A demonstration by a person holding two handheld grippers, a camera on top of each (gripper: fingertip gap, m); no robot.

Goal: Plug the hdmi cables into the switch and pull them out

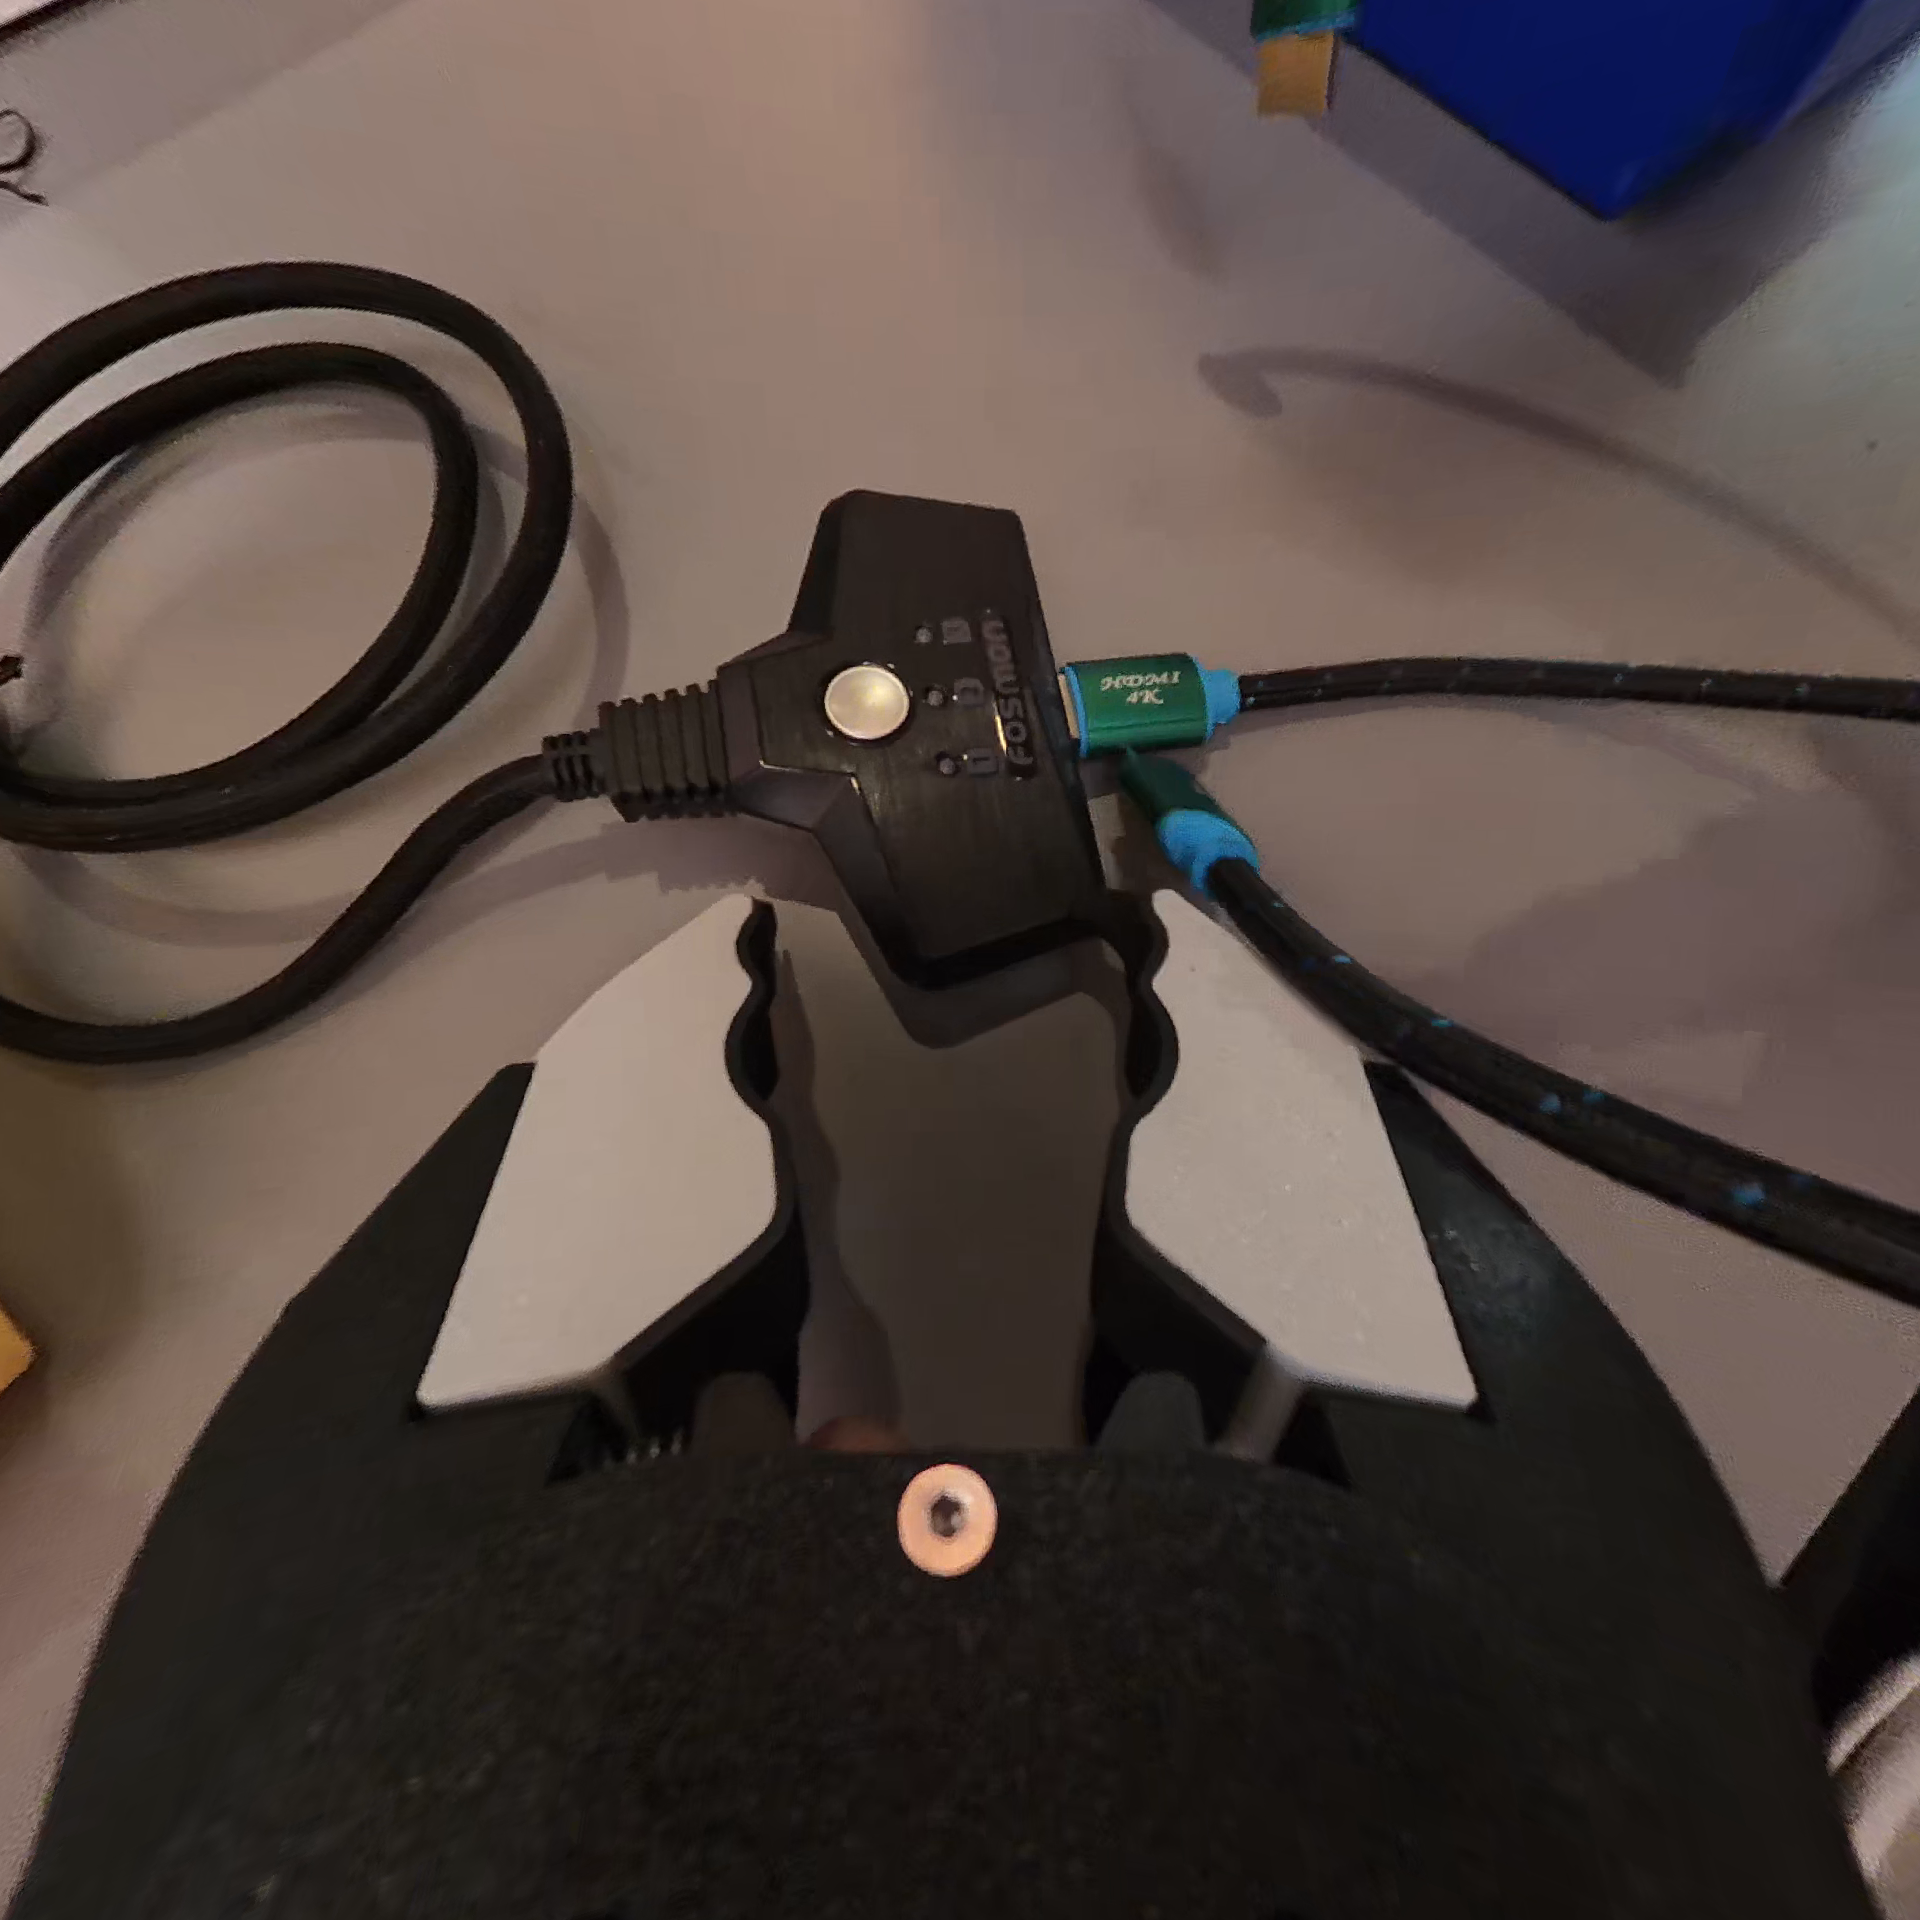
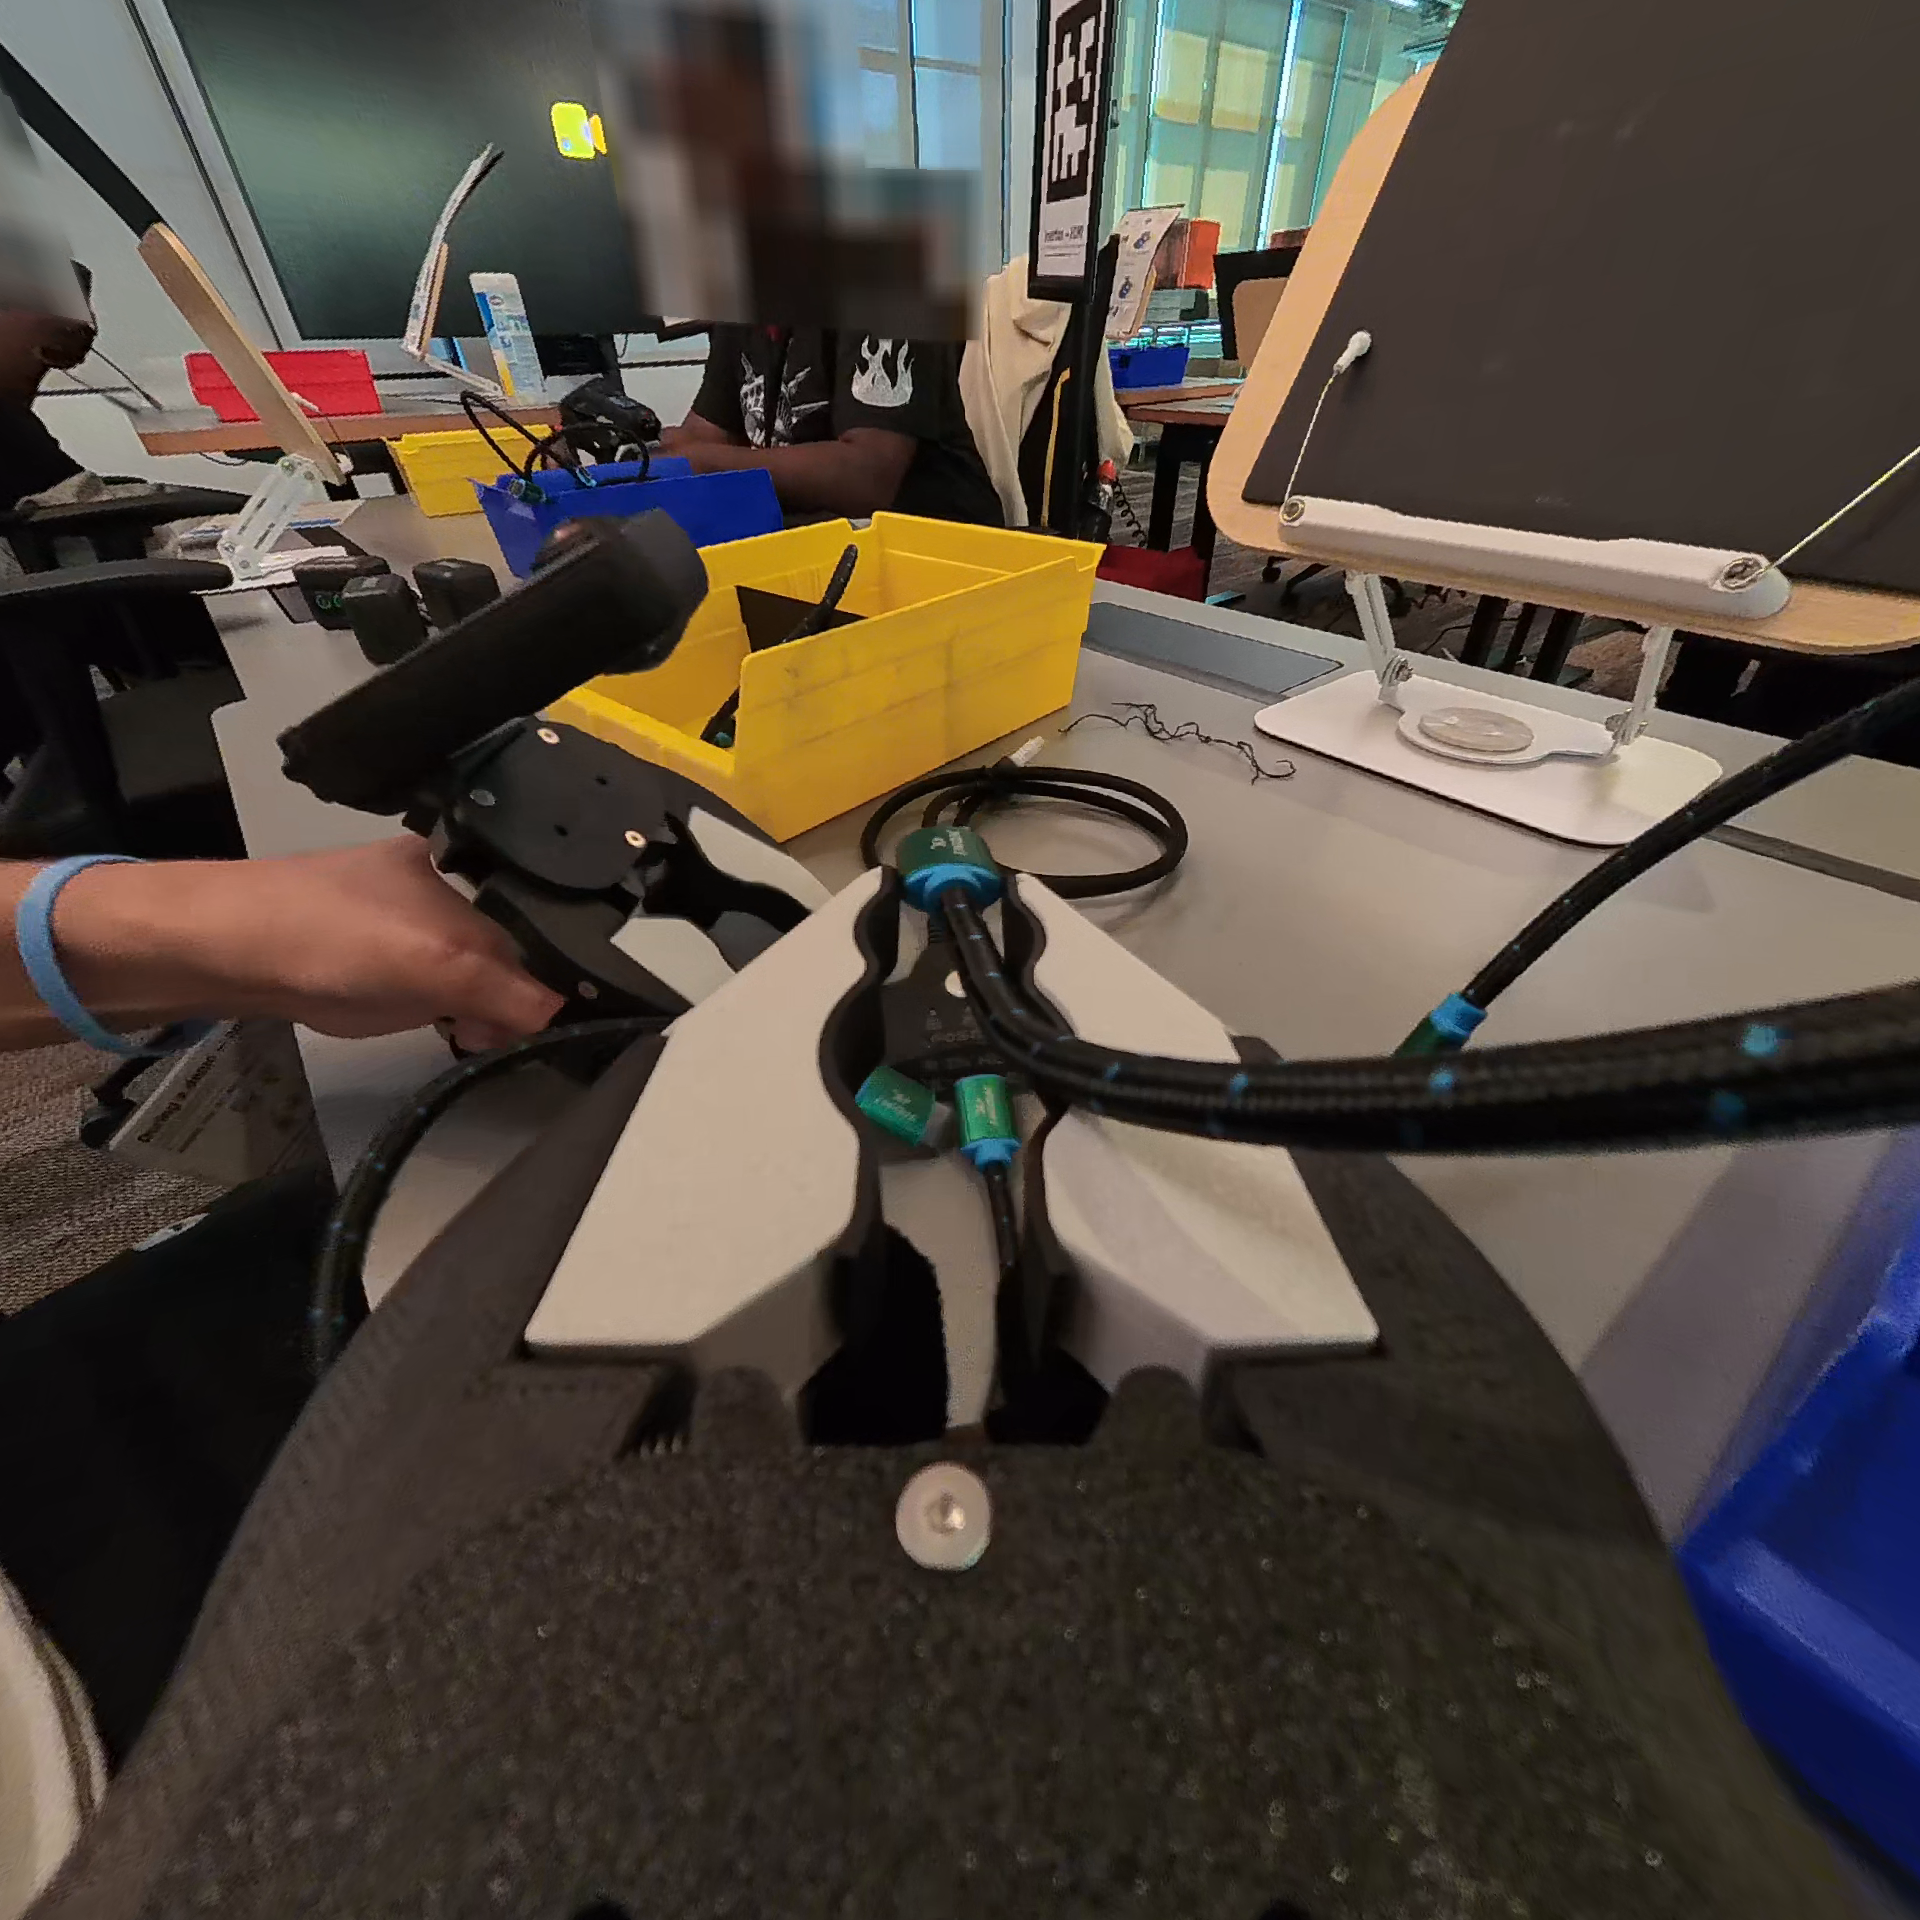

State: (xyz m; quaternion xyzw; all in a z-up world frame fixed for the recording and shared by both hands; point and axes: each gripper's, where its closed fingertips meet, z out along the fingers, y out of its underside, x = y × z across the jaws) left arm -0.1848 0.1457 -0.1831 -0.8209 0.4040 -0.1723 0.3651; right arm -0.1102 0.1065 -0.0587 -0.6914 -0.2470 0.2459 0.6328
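Observation:
The black HDMI switch (image 1: 935, 727) lies on the grey table (image 1: 831, 312). My left gripper (image 1: 951, 935) is shut on its near end. One green HDMI plug (image 1: 1138, 701) sits straight in the switch's middle port. A second green plug (image 1: 1169, 800) lies tilted with its tip at the switch's edge; I cannot tell if it is seated. In the right wrist view, my right gripper (image 2: 945, 894) is shut on a third green plug (image 2: 940, 857) at its blue collar, held above the switch (image 2: 940, 1029). Both other plugs (image 2: 982, 1117) show between its fingers. The left gripper (image 2: 582, 821) is at left, held by a hand.
The switch's own black cable (image 1: 312, 520) is coiled at left. A yellow bin (image 2: 883, 644) stands behind it. A blue bin (image 2: 1829, 1558) is at the near right, with another gold-tipped green plug (image 1: 1294, 62) beside it. A tilted board on a white stand (image 2: 1507, 748) is at far right. A person sits beyond. The left gripper's tips are roughly 15 centimetres from the right gripper's.

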